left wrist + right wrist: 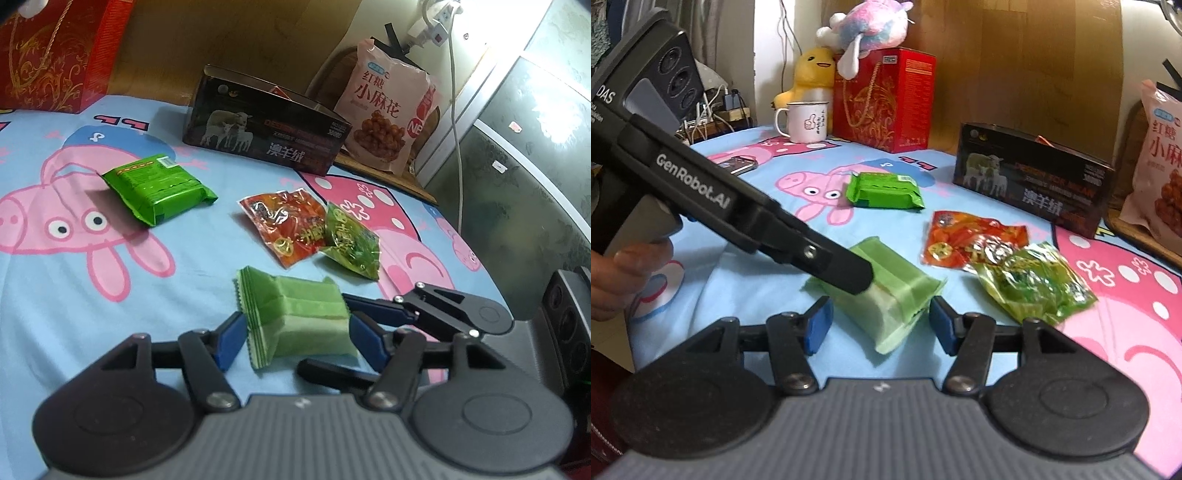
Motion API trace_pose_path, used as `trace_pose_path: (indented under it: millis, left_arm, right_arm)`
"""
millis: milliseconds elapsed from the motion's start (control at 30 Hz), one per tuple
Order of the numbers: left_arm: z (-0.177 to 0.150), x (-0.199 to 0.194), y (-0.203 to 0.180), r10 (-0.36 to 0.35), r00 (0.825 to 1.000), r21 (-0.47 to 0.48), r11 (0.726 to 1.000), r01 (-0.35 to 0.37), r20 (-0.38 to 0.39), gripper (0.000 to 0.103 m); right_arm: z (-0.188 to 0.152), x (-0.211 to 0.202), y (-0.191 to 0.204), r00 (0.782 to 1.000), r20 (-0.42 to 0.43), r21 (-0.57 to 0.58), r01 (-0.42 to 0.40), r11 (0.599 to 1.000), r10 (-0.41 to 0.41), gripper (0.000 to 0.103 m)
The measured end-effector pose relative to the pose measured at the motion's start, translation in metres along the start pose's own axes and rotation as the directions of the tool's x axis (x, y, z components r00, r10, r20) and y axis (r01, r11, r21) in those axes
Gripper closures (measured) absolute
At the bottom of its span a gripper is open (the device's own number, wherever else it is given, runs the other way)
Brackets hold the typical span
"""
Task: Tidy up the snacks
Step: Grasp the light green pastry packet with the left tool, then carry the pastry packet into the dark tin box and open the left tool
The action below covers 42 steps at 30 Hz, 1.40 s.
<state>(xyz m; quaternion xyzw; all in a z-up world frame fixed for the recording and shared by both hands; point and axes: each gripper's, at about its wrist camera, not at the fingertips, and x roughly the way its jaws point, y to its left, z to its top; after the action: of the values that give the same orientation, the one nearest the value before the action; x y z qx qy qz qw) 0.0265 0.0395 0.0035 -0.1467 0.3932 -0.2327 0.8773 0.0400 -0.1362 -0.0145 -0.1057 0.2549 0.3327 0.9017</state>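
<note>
Left tongs (295,334) and right tongs (879,325) are both open. Each straddles the pale green packet (299,314) on the table (55,302).

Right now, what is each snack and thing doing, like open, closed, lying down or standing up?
Pale green wafer pack: sealed, lying flat, between both grippers' open fingers.
Bright green packet: sealed, lying apart.
Red snack pouch: lying flat, edge under the green pouch.
Green snack pouch: lying flat, overlapping it.
Dark sheep box: top open.
Pink snack bag: standing upright.
Enamel mug: upright.
Left gripper: open.
Right gripper: open.
</note>
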Motion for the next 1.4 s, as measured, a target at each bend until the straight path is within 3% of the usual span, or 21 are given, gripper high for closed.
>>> trace_pose_path:
  millis: [133, 267, 567, 833, 1100, 1233, 1400]
  left_arm:
    - [0.0, 0.001, 0.0, 0.01, 1.0, 0.004, 1.0, -0.01, 0.003, 0.048]
    - [0.003, -0.001, 0.004, 0.008, 1.0, -0.007, 1.0, -0.007, 0.007, 0.055]
    - [0.03, -0.016, -0.007, -0.001, 0.996, 0.034, 0.999, -0.002, 0.087, 0.055]
    - [0.084, -0.031, -0.027, 0.018, 0.978, 0.101, 0.994, -0.039, 0.206, 0.055]
    - [0.178, -0.039, -0.044, 0.038, 0.944, 0.15, 0.984, -0.092, 0.327, 0.055]
    - [0.207, -0.018, -0.039, 0.052, 0.942, 0.133, 0.986, -0.102, 0.333, 0.054]
    - [0.224, 0.03, -0.017, 0.089, 0.955, 0.096, 0.988, -0.12, 0.282, 0.054]
  right_arm:
    - [0.003, 0.005, 0.002, 1.0, 0.005, -0.003, -0.002, 1.0, 0.002, 0.043]
    - [0.003, 0.004, 0.003, 1.0, 0.016, -0.013, 0.02, 1.0, -0.02, 0.052]
    - [0.023, -0.007, -0.005, 0.992, 0.116, -0.002, 0.055, 0.998, -0.054, 0.058]
    - [0.071, -0.013, -0.027, 0.972, 0.222, -0.036, 0.093, 0.995, -0.082, 0.058]
    - [0.159, -0.004, -0.078, 0.952, 0.296, -0.043, 0.096, 0.994, -0.079, 0.059]
    - [0.182, 0.011, -0.098, 0.948, 0.302, -0.019, 0.113, 0.993, -0.102, 0.059]
    - [0.18, 0.047, -0.121, 0.961, 0.246, 0.009, 0.128, 0.992, -0.127, 0.059]
